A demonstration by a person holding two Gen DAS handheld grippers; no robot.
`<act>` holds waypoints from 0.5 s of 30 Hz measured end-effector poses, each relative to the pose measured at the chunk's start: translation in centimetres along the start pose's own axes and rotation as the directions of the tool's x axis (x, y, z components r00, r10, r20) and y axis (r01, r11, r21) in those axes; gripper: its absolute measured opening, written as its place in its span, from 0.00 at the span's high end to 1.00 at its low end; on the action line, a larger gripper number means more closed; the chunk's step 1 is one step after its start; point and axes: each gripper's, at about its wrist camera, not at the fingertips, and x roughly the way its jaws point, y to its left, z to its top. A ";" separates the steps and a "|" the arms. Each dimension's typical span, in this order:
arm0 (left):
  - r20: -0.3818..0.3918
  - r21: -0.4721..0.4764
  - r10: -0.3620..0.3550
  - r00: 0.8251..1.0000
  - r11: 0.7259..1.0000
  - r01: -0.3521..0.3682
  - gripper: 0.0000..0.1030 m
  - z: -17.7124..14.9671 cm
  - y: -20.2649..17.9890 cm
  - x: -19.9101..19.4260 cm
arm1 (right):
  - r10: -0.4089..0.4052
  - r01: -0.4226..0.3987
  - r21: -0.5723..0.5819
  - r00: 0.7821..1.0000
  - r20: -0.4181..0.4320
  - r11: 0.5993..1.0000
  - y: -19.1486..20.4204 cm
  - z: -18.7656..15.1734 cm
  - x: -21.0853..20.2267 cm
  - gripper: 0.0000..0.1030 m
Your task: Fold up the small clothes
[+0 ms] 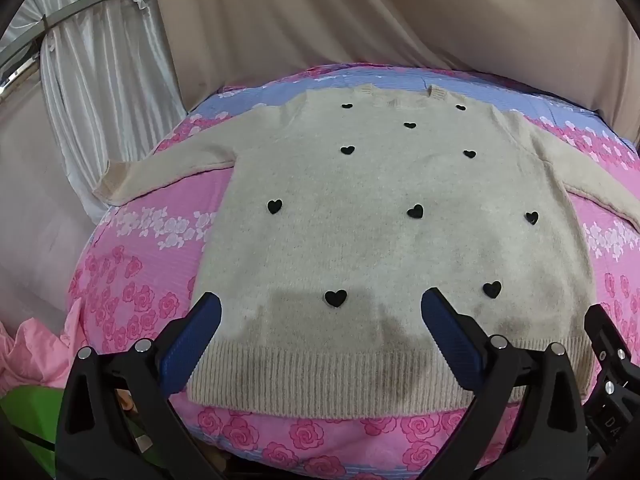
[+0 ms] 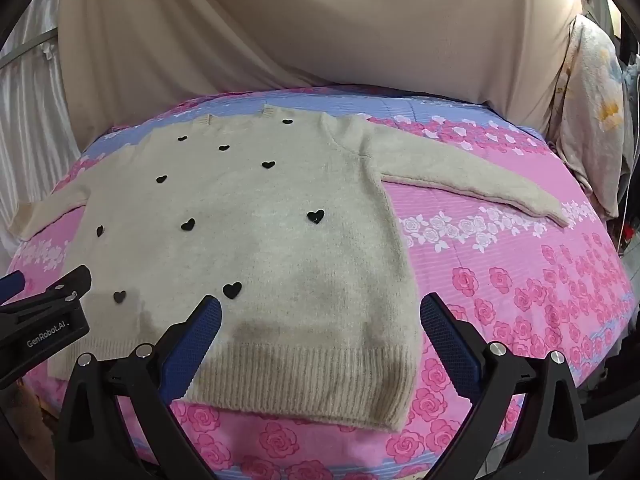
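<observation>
We see a cream sweater (image 1: pixel 384 240) with black hearts lying flat, front up, on a pink and blue rose-print sheet (image 1: pixel 132 276), both sleeves spread out to the sides. Our left tongs (image 1: pixel 320 340) hang wide apart over the ribbed hem of the sweater, gripping nothing. Our right tongs (image 2: pixel 320 340) are equally spread, empty, above the hem's right corner, one finger over the knit and the other over the sheet beside it. Only the left view shows pink crumpled cloth (image 1: pixel 36 356) and a green thing (image 1: pixel 28 416) off the sweater's near left. Only the right view shows the whole right sleeve (image 2: pixel 472 184) to its cuff, and a pale flowered blanket (image 2: pixel 596 120) hanging beyond that cuff. A beige drape (image 2: pixel 320 28) hangs behind the sweater's collar in both.
</observation>
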 end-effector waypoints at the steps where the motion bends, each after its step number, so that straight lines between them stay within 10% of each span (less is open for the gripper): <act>1: 0.000 0.001 0.001 1.000 1.000 -0.001 0.05 0.0 0.0 0.0 | 0.012 -0.012 0.000 1.000 -0.001 1.000 -0.1 0.0 0.0 0.05; 15: -0.001 0.023 0.001 1.000 1.000 -0.001 0.05 0.0 -0.8 0.6 | 0.018 -0.017 0.034 1.000 -0.020 0.999 -0.9 -0.3 0.6 0.05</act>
